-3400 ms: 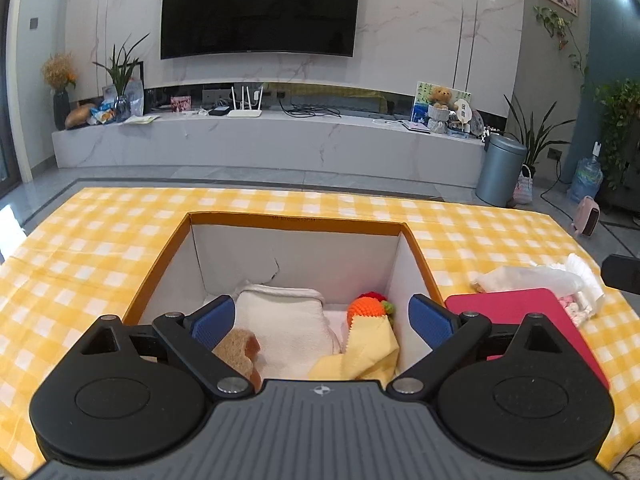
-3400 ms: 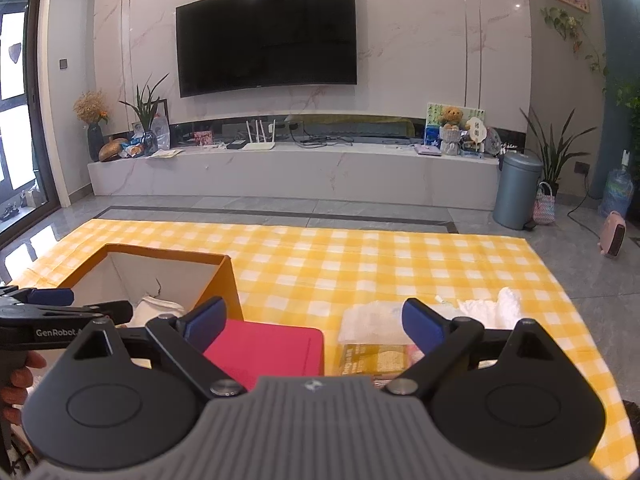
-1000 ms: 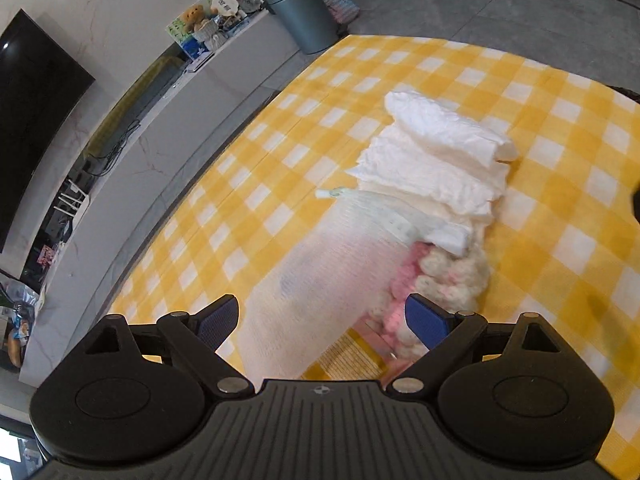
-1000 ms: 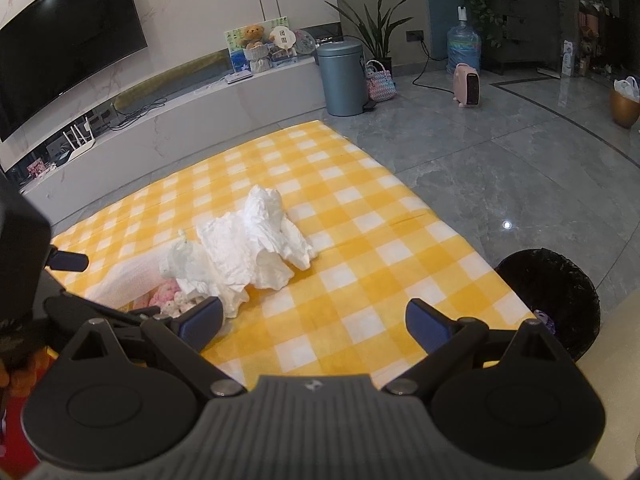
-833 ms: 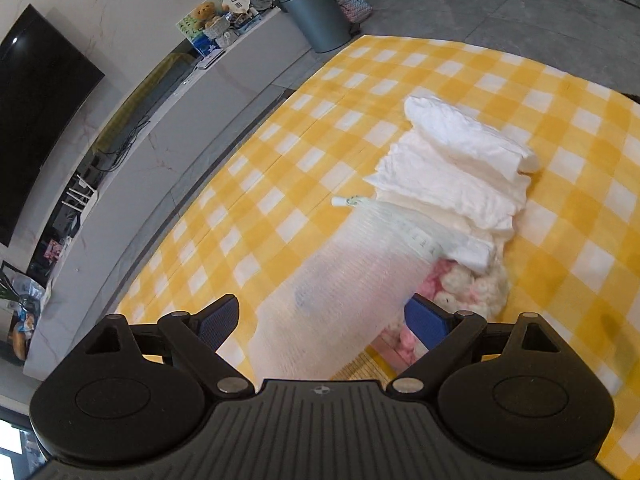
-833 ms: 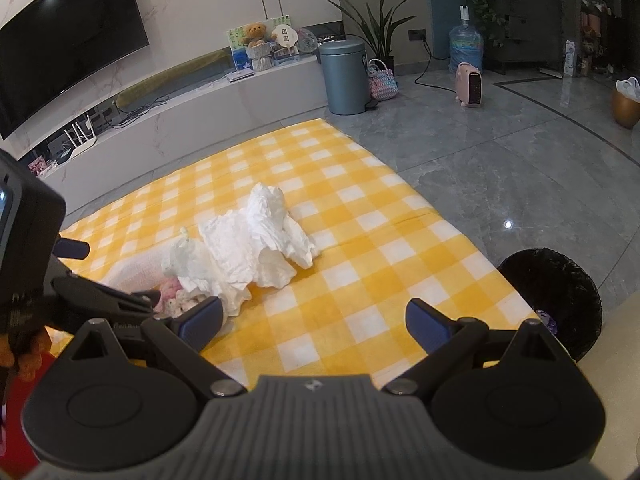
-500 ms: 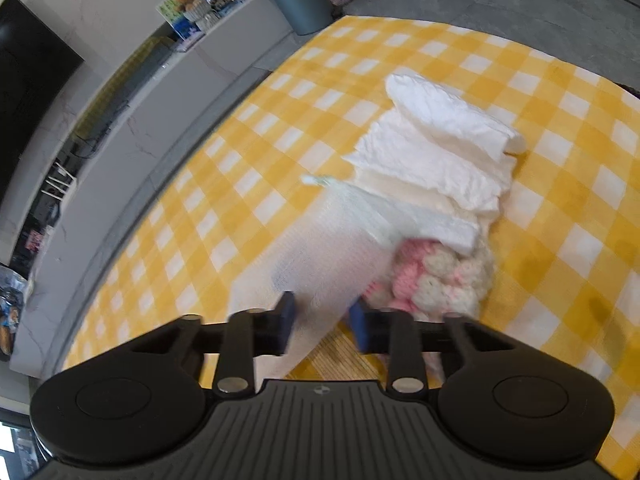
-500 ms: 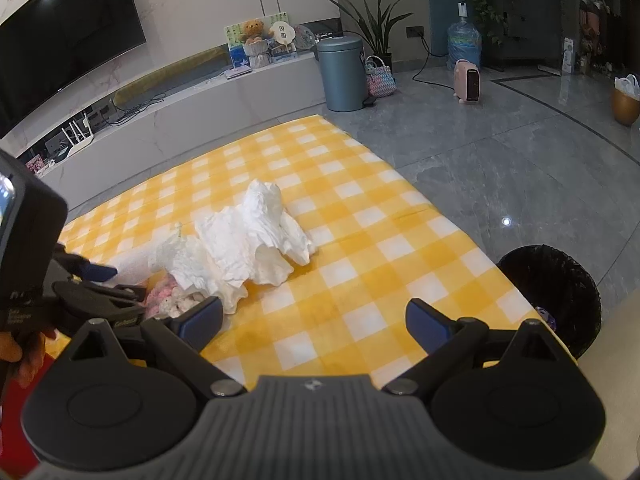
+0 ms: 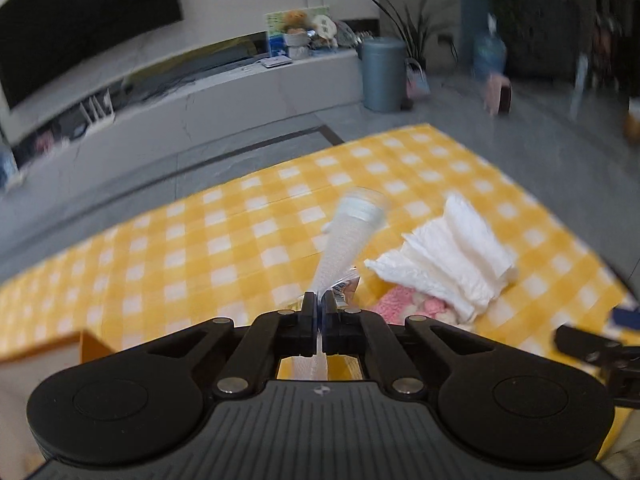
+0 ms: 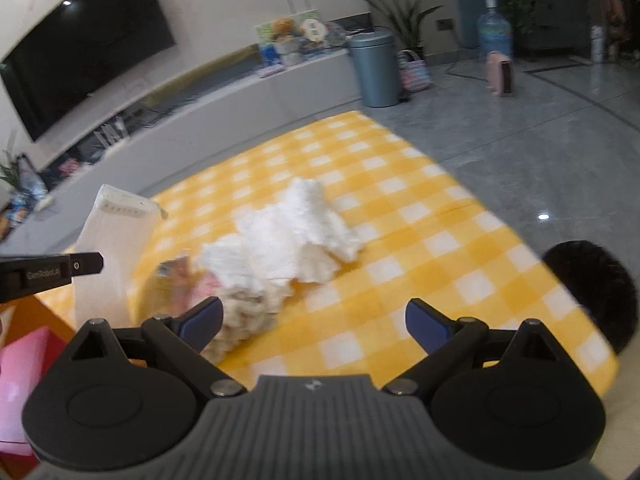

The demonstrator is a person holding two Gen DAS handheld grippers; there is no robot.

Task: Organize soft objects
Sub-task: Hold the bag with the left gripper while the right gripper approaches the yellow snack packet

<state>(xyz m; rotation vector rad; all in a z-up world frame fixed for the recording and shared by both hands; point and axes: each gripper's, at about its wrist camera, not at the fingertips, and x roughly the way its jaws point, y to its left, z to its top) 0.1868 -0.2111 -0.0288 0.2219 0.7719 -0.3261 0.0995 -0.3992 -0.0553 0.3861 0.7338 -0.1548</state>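
My left gripper [image 9: 319, 309]: jaws have just closed, pinching the thin white mesh cloth [image 9: 347, 232] by one end, lifted off the yellow checked worktop [image 9: 224, 248]. Right gripper [image 10: 314, 322] gapes empty. Risk: the narrow pinch slips, or the trailing end snags the crumpled white towel pile [image 9: 448, 256].

wall television [image 10: 86, 44], grey bin [image 10: 378, 68], potted plant [image 10: 404, 12], black basket [image 10: 590, 284]

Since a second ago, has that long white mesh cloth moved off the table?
Yes. The white mesh cloth has risen off the yellow checked tablecloth, beside the white crumpled pile; the left gripper, just closed on it, holds it up.
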